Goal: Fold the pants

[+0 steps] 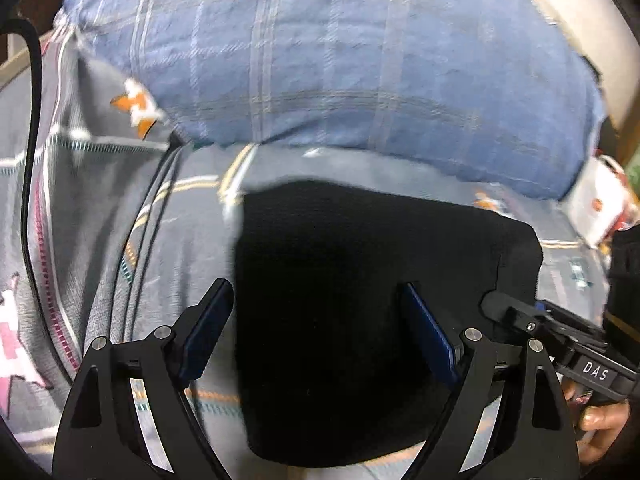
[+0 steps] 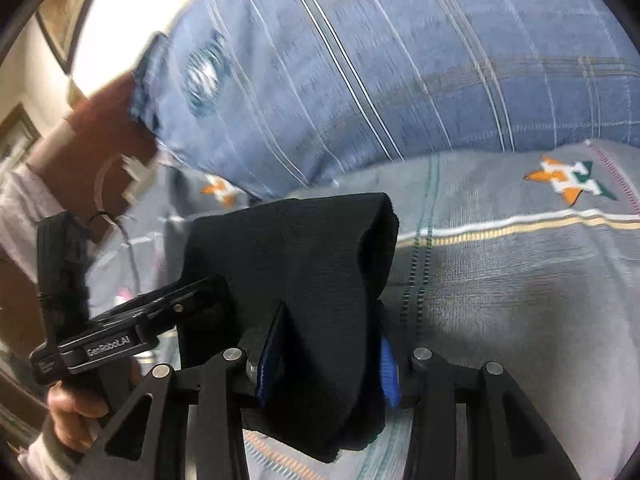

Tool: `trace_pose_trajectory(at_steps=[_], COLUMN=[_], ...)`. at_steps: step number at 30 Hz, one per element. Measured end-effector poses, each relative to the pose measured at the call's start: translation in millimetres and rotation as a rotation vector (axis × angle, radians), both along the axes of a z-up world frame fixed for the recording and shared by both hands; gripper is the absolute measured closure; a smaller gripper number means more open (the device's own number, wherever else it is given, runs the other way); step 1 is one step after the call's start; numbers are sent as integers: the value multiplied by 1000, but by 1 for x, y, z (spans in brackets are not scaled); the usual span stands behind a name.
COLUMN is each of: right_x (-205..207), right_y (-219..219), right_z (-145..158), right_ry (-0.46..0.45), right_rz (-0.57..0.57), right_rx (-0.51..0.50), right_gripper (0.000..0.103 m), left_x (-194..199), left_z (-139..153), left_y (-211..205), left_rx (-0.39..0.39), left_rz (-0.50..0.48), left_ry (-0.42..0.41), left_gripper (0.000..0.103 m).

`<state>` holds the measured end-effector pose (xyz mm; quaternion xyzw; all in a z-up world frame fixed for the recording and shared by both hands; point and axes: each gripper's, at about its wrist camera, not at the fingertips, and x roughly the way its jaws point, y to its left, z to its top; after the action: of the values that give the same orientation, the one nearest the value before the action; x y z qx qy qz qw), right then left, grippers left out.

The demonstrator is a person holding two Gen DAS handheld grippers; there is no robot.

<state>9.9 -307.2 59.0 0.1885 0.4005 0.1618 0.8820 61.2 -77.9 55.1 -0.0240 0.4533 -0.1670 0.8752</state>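
1. Where the right wrist view begins, the right gripper (image 2: 326, 364) is seen clamped on a thick fold of the black pants (image 2: 296, 280); its blue pads (image 2: 267, 356) are pressed into the cloth from both sides, and one pad is mostly hidden by the fabric.
2. Seen from the left wrist, the left gripper (image 1: 316, 332) is held with its jaws spread wide; the pants (image 1: 360, 300) lie below and between the fingers, but no pad is seen pressing on them.
3. The near edge of the pants is cut off behind the gripper frames in both views, so their full outline cannot be made out.
4. The pants are bundled on a grey patterned bedcover (image 2: 520, 280), which is blurred by motion.
5. At the left view's right edge, the other gripper's tip (image 1: 500, 304) is seen against the pants, with a hand (image 1: 600, 420) partly cropped.
6. Farther back, a blue plaid pillow (image 1: 340, 60) is laid across the bedcover; its ends are cut off.
7. Beyond it, only a pale wall and a small white package (image 1: 600, 200) are dimly made out.
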Motion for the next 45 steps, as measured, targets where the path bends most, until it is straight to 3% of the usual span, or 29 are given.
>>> trace_pose_trajectory(at_steps=[4, 8, 10, 14, 24, 30, 38, 45], right_x=[12, -8, -16, -11, 38, 44, -2, -34], right_y=[-5, -12, -13, 6, 8, 9, 20, 25], right_z=[-10, 23, 42, 52, 1, -2, 25, 11], right_ry=[28, -78, -138, -157, -35, -31, -80, -50], right_rz=[-29, -65, -48, 57, 26, 39, 63, 44], right_rx=[-44, -161, -144, -172, -202, -211, -290, -351], right_gripper=[59, 59, 59, 72, 73, 73, 74, 73], left_x=[10, 3, 2, 6, 28, 29, 1, -32], left_z=[-14, 2, 13, 18, -4, -6, 14, 15], left_y=[10, 13, 11, -2, -21, -21, -17, -17], left_rx=[-11, 23, 20, 30, 88, 84, 87, 94], left_rz=[17, 31, 30, 17, 28, 40, 37, 28], left_ry=[42, -8, -31, -39, -14, -17, -43, -60], left_gripper=[16, 16, 16, 16, 16, 15, 15, 15])
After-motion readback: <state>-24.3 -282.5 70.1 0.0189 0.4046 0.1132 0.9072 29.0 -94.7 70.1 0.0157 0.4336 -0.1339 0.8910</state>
